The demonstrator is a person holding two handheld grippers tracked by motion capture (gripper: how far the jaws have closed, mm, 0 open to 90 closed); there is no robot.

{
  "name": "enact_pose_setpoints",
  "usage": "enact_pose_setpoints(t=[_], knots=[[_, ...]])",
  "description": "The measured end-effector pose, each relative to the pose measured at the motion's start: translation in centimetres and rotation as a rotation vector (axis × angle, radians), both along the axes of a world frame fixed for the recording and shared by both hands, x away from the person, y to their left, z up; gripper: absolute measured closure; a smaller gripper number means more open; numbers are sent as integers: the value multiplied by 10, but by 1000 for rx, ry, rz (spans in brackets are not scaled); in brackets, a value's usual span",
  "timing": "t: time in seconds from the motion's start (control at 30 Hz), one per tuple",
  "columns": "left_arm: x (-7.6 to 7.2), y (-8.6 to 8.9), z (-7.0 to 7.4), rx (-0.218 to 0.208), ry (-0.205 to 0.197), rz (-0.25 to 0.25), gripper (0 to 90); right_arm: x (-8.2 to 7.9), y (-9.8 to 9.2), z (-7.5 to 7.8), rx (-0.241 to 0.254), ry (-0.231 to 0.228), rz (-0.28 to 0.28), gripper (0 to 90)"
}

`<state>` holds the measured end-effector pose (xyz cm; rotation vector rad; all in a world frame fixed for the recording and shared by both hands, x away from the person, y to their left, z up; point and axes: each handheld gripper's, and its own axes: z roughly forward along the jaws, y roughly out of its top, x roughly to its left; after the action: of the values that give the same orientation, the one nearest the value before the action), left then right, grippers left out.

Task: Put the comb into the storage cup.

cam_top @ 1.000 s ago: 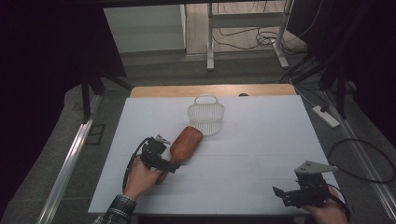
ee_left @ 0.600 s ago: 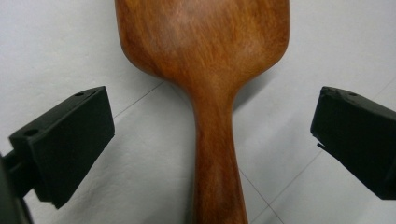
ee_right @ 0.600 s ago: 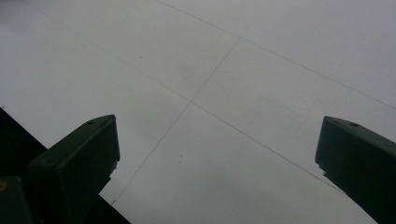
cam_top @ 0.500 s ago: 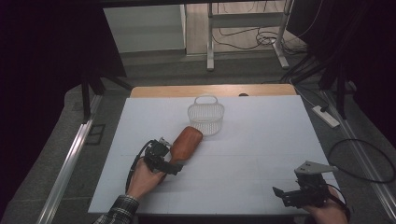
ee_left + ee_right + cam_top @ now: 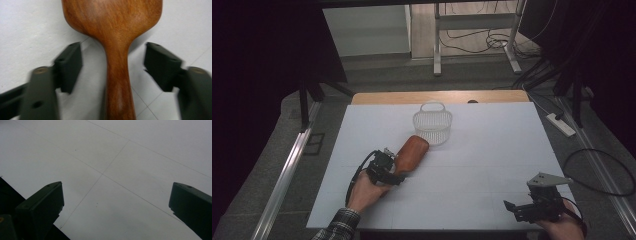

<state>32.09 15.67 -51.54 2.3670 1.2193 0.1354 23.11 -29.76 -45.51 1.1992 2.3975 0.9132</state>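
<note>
wooden paddle [image 5: 112, 37] lies with its handle between the closing left gripper [image 5: 112, 67], pads not touching yet; off-centre, it could twist away. right gripper [image 5: 116, 205] gapes wide, empty.

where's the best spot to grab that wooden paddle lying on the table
Probably the narrow handle, from the person's end, along its length. The paddle lies flat, with its wide rounded blade toward the basket. The left tongs straddle the handle, have just been closing, and gaps remain on both sides.
</note>
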Motion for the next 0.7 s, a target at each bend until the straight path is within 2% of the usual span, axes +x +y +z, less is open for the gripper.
enact_pose_setpoints(t=[0.13, 0.4, 0.47, 0.6, 0.7], knots=[[0, -1, 0, 5, 2, 3, 498, 0, 0, 0, -3, 1, 2, 0], [0, -3, -1, 23, 2, 0, 652, 0, 0, 0, -4, 3, 2, 0], [0, -3, -1, 25, 1, 0, 669, 0, 0, 0, -4, 4, 1, 0], [1, 0, -2, -5, 18, 16, 698, 0, 0, 0, -4, 3, 3, 0], [1, 0, -2, -5, 16, 12, 702, 0, 0, 0, -4, 2, 3, 0]])
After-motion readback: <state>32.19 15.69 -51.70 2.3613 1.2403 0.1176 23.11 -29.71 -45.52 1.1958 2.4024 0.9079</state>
